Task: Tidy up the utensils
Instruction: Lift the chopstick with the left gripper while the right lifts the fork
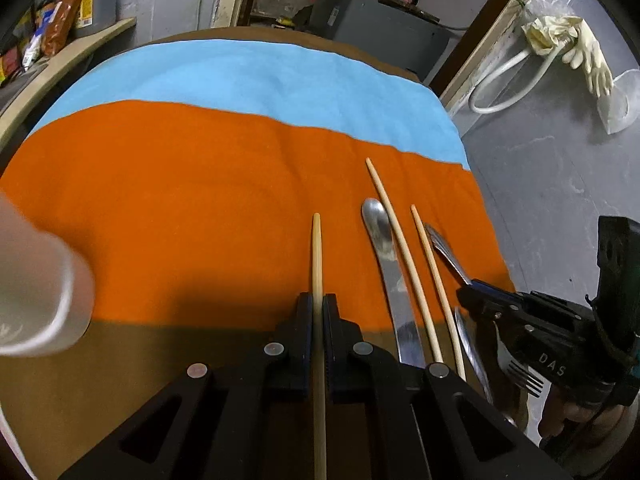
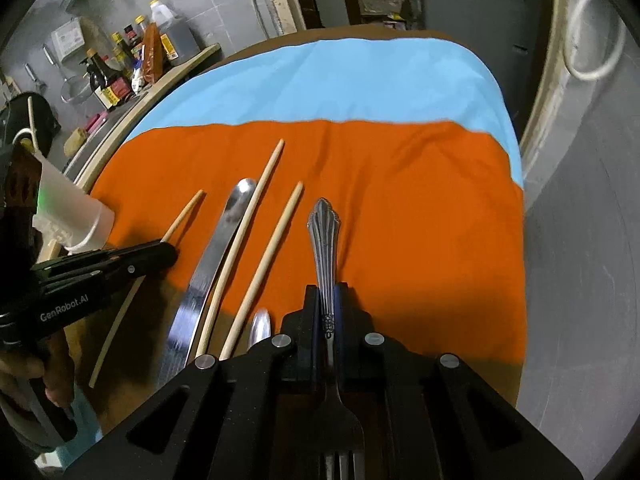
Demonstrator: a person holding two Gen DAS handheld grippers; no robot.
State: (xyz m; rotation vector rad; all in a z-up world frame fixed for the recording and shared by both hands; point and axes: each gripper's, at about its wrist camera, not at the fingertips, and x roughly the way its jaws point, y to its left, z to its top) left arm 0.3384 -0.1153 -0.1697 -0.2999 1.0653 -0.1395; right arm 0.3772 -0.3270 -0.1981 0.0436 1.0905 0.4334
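My left gripper [image 1: 317,304] is shut on a pale wooden chopstick [image 1: 317,256] that points away over the orange cloth [image 1: 180,200]. From the right wrist view this left gripper [image 2: 168,254] shows at the left edge with the same chopstick [image 2: 186,210]. My right gripper [image 2: 328,296] is shut on a steel fork [image 2: 325,236], ornate handle forward, tines toward the camera. In the left wrist view, the right gripper [image 1: 472,292] holds the fork [image 1: 442,246] at the right. Between them lie a flat steel utensil [image 2: 224,240], two more chopsticks [image 2: 248,232] [image 2: 276,248] and a spoon end [image 2: 260,324].
A translucent plastic cup [image 1: 36,280] stands at the left, close to my left gripper. A blue cloth [image 1: 240,72] covers the far part of the round table. Sauce bottles [image 2: 116,76] crowd a shelf at the far left. Grey floor [image 1: 560,184] drops away past the right edge.
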